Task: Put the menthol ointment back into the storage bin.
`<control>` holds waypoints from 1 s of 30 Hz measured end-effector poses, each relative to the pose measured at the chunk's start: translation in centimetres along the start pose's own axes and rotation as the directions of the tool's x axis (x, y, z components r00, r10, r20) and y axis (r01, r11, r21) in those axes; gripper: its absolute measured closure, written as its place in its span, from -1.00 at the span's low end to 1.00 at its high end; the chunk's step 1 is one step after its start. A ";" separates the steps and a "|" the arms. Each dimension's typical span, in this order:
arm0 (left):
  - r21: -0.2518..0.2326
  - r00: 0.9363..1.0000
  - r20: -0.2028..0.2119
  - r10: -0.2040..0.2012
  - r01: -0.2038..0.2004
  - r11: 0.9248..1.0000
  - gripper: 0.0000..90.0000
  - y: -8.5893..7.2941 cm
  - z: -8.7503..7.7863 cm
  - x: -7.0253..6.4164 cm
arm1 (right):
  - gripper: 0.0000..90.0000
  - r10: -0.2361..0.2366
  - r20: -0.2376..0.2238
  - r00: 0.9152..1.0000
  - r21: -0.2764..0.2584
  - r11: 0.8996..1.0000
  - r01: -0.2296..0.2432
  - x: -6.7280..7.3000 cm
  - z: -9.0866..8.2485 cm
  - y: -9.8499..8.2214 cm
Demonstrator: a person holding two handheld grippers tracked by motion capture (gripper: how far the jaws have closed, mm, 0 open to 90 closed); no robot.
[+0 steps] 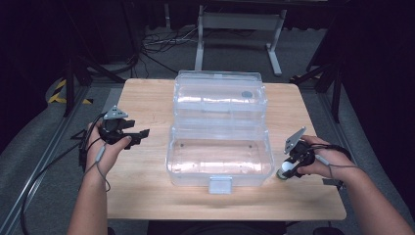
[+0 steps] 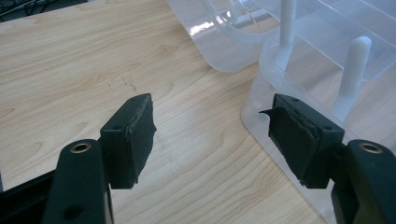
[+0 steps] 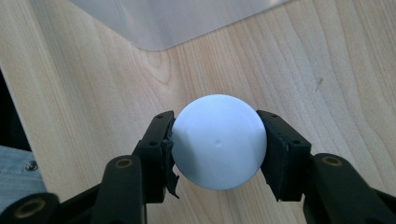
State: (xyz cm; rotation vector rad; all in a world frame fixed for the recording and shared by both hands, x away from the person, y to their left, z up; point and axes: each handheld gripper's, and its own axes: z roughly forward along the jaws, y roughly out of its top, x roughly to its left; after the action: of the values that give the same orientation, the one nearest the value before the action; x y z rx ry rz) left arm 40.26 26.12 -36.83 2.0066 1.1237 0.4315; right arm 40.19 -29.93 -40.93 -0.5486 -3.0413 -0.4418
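Observation:
A white ball (image 3: 218, 141) sits between the jaws of my right gripper (image 3: 218, 149), and both pads press against its sides, just over the wooden table. In the high view that gripper (image 1: 288, 169) holds the ball (image 1: 285, 170) near the front right corner of a clear plastic box (image 1: 219, 171). The box stands open in the middle of the table, its lid (image 1: 220, 95) laid back. My left gripper (image 1: 142, 134) hovers left of the box, jaws wide apart with nothing between them. In the left gripper view it (image 2: 212, 135) faces the box's wall (image 2: 261, 116).
The wooden table (image 1: 147, 98) has bare room on both sides of the box. A white latch (image 1: 220, 185) hangs at the box's front. White hinge posts (image 2: 352, 70) show inside the box. A metal frame (image 1: 240, 29) and cables lie on the floor beyond.

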 end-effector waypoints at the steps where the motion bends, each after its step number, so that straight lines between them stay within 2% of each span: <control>1: 0.001 1.000 0.000 0.000 0.000 1.000 -0.29 0.0 0.0 0.0 | 0.12 -0.006 -0.001 1.000 -0.004 1.000 0.006 0.0 -0.2 0.0; 14: 0.007 1.000 0.004 0.011 -0.011 1.000 -0.29 0.0 0.0 0.0 | 0.12 -0.029 0.003 1.000 -0.012 1.000 0.029 0.3 -2.5 0.6; 30: 0.007 1.000 0.004 0.006 -0.006 1.000 -0.29 0.0 -0.2 0.0 | 0.12 -0.021 0.026 0.999 -0.042 0.999 0.022 0.8 -6.0 1.4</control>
State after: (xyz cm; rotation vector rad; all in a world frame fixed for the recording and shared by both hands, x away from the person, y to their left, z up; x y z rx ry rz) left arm 40.18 26.20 -36.68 2.0159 1.1189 0.4275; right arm 39.75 -30.06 -34.78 -0.5279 -3.0715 -0.5054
